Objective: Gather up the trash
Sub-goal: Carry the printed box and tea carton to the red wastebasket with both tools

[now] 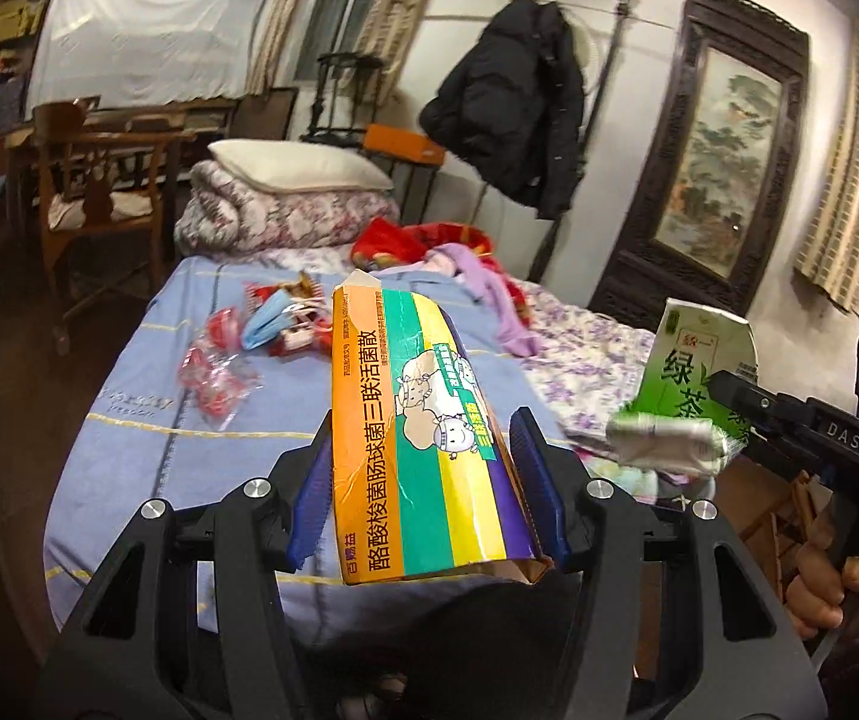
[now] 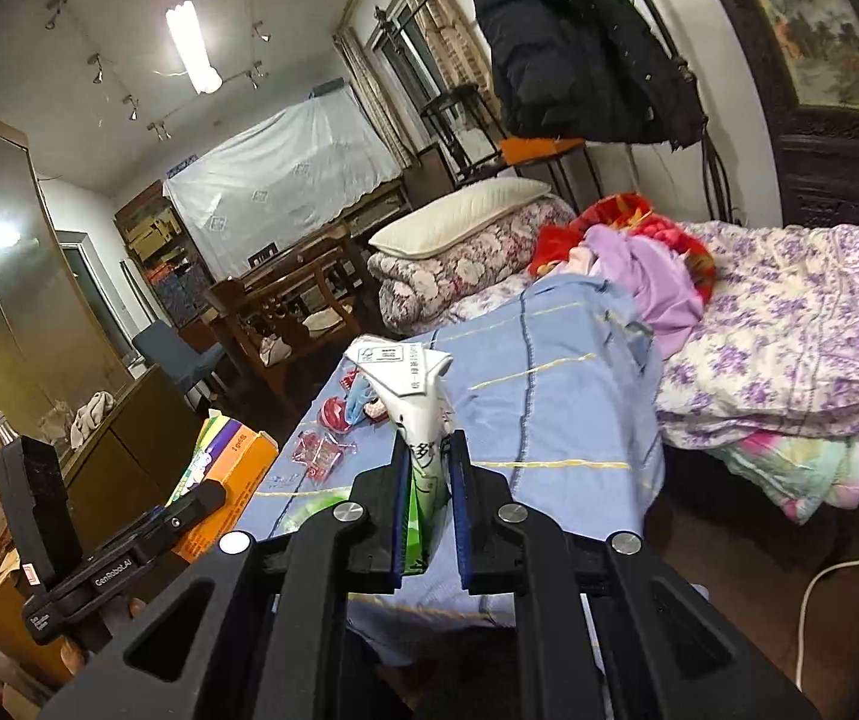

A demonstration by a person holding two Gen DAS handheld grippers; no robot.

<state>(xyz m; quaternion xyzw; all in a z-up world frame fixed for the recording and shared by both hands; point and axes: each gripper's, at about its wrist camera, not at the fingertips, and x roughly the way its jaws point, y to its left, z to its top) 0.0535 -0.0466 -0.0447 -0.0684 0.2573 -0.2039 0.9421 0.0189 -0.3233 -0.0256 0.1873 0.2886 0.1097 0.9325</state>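
Left claw (image 1: 423,468): clamped on the orange box (image 1: 423,420), centre frame, lifted over the bed (image 1: 147,438).
Right claw (image 2: 426,510): pinched nearly closed on the flattened green carton (image 2: 417,420), mid-frame.
Still on bed: red wrappers (image 1: 216,378) and blue mask (image 1: 270,324), left of centre.
Doing it well: keep both grips firm and carry level; I'd guess a bin comes next, none visible.

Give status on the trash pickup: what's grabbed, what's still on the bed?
In hand: left gripper holds the flattened orange medicine box; right gripper pinches the crushed green tea carton. Left: red plastic wrappers and a blue face mask on the blue bedsheet.
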